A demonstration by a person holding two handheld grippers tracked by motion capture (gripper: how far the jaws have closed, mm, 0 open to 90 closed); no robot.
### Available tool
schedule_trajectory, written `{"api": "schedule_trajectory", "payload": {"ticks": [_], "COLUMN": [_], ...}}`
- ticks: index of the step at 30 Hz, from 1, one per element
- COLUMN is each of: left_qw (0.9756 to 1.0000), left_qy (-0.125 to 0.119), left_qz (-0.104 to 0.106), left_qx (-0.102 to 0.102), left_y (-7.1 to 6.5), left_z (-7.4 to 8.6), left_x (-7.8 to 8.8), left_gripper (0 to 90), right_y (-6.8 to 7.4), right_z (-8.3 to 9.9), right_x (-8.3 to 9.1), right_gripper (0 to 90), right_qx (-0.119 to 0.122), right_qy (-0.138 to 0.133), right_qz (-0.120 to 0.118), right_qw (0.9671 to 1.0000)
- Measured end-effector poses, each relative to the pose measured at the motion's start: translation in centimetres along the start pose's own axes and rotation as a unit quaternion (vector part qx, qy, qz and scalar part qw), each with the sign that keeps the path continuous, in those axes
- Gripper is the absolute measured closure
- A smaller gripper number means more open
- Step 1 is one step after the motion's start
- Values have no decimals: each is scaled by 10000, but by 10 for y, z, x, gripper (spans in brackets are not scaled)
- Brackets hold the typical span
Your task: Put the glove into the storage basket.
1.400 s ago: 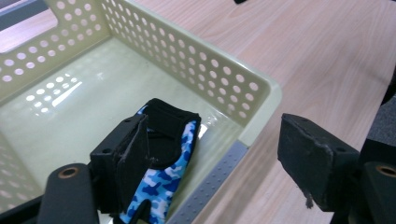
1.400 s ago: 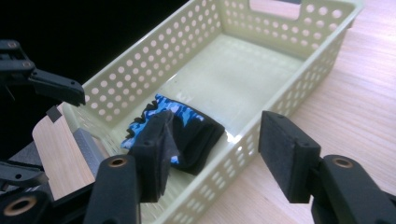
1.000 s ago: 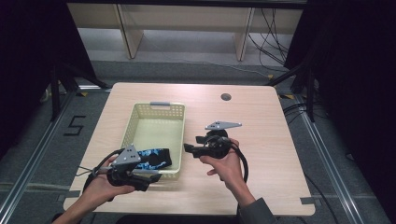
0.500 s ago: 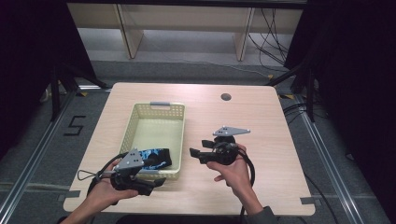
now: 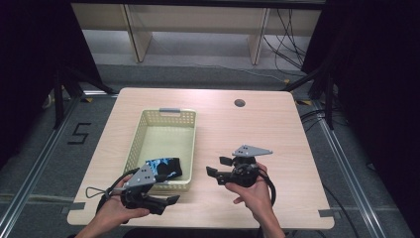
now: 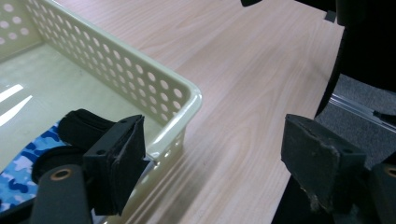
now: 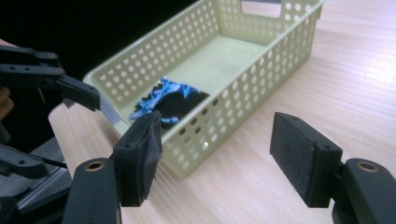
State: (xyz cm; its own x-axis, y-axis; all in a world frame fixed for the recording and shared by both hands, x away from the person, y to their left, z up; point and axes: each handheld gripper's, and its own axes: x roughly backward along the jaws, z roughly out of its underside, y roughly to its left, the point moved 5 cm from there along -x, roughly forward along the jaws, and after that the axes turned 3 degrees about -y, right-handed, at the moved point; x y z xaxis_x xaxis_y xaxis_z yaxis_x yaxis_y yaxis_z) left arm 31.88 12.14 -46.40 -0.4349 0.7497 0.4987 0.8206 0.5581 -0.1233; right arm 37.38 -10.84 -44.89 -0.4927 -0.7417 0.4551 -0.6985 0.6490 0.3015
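A pale yellow perforated basket (image 5: 184, 130) stands left of the table's middle. At its near end lies a blue camouflage and black cloth item (image 5: 163, 167), also seen as folded cloth (image 7: 173, 100) and cloth (image 6: 18, 172) in the gripper views. My left gripper (image 5: 166, 201) is held just in front of the basket's near right corner (image 6: 187, 93), open, with nothing between its pads. My right gripper (image 5: 218, 166) is to the right of the basket (image 7: 261, 79), pointing at it. It is open and empty, and its jaws have just been opening.
The light wooden table (image 5: 277, 129) has a round cable hole (image 5: 239, 103) at the back right. Bare wood stretches right of the basket. The near table edge lies close under both hands. The left gripper (image 7: 56, 79) shows at the left of the right gripper view.
My right gripper has drawn back from the basket, to the right and toward the near edge, and its jaws stand a little wider. The left gripper has barely shifted.
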Motion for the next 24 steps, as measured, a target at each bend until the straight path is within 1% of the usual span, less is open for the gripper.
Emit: {"api": "schedule_trajectory", "payload": {"ticks": [1, 2, 3, 4, 7, 8, 9, 10, 11, 12, 13, 14, 15, 16, 17, 18, 19, 20, 21, 22, 23, 24], "left_qw": [10000, 9999, 9999, 9999, 9999, 9999, 9997, 9997, 9997, 9995, 9995, 9996, 9993, 9995, 9993, 9995, 9995, 9990, 9993, 9991, 9992, 9989], "left_qy": [49, 22, 22, 60, 95, 86, 194, 152, 160, 163, 163, 202, 244, 204, 236, 255, 255, 302, 295, 312, 338, 418], "left_qz": [-17, 43, 43, 54, 62, 81, 12, 114, 63, 146, 146, 95, 97, 145, 171, 169, 169, 164, 146, 152, 145, 114], "left_qx": [-55, -103, -103, -144, -124, -124, -180, -141, -152, -232, -232, -175, -267, -217, -239, -116, -116, -278, -165, -237, -152, -202], "left_y": [-1, -3, -3, -3, -4, -4, -3, -5, -5, -6, -6, -7, -6, -8, -8, -9, -9, -7, -9, -8, -9, -10], "left_z": [1, 3, 3, 5, 7, 8, 10, 10, 12, 14, 14, 16, 16, 17, 18, 22, 22, 24, 26, 27, 30, 34], "left_x": [0, -2, -2, -2, -2, -3, -3, -5, -6, -8, -8, -8, -8, -9, -10, -12, -12, -12, -13, -15, -16, -19], "left_gripper": [216, 215, 215, 215, 214, 214, 214, 214, 214, 212, 212, 212, 212, 211, 210, 210, 209, 209, 208, 208, 207, 206], "right_y": [-1, -1, -1, -2, -5, -4, -4, -3, -3, -2, -2, -2, -2, -3, -2, -4, -4, -7, -9, -9, -8, -7], "right_z": [2, 4, 4, 5, 7, 10, 10, 12, 14, 19, 19, 24, 24, 26, 28, 32, 32, 34, 39, 39, 41, 45], "right_x": [1, 3, 3, 5, 6, 7, 7, 7, 6, 6, 6, 8, 8, 9, 11, 12, 12, 13, 14, 14, 14, 17], "right_gripper": [347, 347, 347, 347, 346, 345, 345, 344, 343, 340, 340, 337, 337, 337, 334, 329, 329, 327, 320, 320, 319, 314], "right_qx": [48, -7, -7, -11, 34, -28, -28, -86, -69, -32, -32, -59, -59, -26, -121, -94, -94, 39, 52, 52, -64, -21], "right_qy": [71, 9, 9, 6, -23, 15, 15, 48, 60, 99, 99, 125, 125, 120, 159, 132, 132, 167, 134, 134, 146, 243], "right_qz": [-18, -12, -12, -33, -55, -16, -16, -79, -74, -73, -73, -119, -119, -150, -131, -109, -109, -115, -149, -149, -132, -120], "right_qw": [10000, 10000, 10000, 10000, 10000, 10000, 10000, 9999, 9999, 9999, 9999, 9998, 9998, 9998, 9997, 9998, 9998, 9998, 9998, 9998, 9998, 9996]}}
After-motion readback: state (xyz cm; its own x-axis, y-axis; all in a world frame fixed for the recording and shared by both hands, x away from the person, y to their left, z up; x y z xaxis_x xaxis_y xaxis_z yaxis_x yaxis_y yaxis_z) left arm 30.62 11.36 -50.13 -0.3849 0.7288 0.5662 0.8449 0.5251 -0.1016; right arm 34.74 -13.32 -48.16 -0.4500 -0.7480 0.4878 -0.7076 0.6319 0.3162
